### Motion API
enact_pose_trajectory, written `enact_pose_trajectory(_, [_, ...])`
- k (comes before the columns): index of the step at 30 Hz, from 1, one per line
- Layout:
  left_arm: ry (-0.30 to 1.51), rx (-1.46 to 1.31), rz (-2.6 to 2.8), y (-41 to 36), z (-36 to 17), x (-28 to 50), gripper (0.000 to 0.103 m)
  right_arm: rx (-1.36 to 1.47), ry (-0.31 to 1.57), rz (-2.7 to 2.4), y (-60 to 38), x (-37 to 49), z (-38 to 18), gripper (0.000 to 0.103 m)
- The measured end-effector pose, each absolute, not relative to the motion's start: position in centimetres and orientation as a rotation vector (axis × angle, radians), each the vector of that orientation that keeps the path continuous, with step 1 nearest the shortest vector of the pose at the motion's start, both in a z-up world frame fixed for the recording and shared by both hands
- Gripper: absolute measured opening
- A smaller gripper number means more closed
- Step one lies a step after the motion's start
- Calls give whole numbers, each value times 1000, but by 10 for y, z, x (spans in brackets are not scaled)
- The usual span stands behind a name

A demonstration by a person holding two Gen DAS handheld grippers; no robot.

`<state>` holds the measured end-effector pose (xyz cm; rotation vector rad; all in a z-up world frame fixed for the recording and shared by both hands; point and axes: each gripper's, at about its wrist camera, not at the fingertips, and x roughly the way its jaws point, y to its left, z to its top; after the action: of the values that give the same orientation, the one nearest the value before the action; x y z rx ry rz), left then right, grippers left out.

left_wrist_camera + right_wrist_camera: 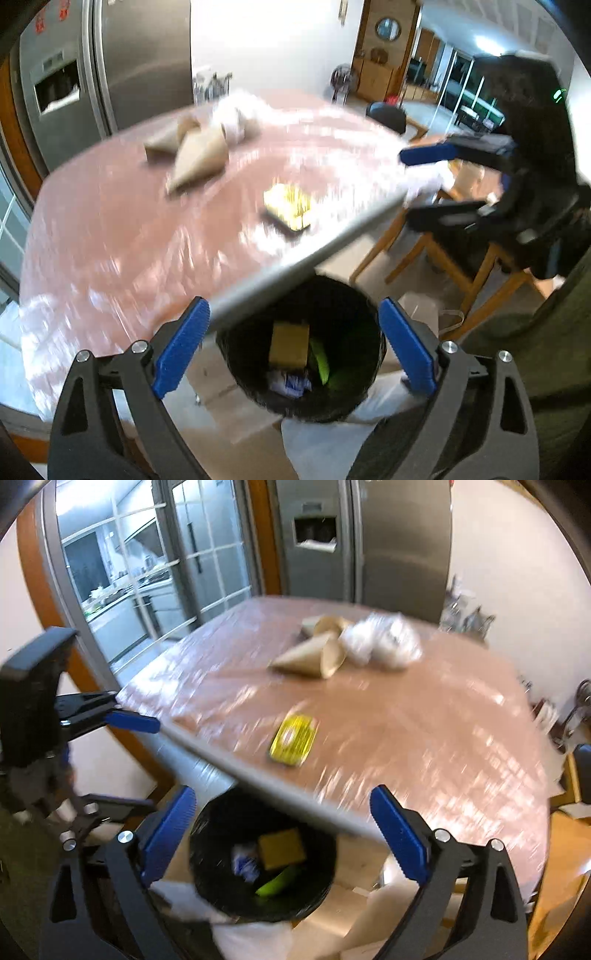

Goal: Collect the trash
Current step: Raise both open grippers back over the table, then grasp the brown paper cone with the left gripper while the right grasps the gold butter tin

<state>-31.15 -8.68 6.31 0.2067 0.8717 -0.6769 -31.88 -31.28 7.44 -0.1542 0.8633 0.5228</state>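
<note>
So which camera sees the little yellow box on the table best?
The right wrist view. There the yellow box shows its whole top, bright, with a faint oval mark, though blurred. In the left wrist view the same box is more smeared and glary, so only a pale yellow patch with a dark edge shows.

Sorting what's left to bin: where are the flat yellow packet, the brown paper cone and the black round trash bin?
flat yellow packet (293, 740), right wrist view, label face
brown paper cone (308, 659), right wrist view, side
black round trash bin (369, 314), left wrist view, rim
</note>
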Motion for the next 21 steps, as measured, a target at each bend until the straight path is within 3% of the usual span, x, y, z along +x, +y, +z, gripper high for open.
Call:
enact_pose_trajectory(2, [827, 193, -639, -84, 74, -297, 101, -154, 850, 488, -310, -303, 75, 96])
enact_pose_trajectory(6, [819, 167, -512, -76, 77, -250, 101, -158, 876, 422, -303, -269, 60, 96])
enact_pose_trajectory(12, [889, -7, -499, -69, 68, -171, 101, -99, 945, 430, -289, -247, 37, 96])
enact_pose_trajectory(21, [983, 15, -518, -98, 43, -100, 101, -26, 1028, 406, -278, -228, 15, 95])
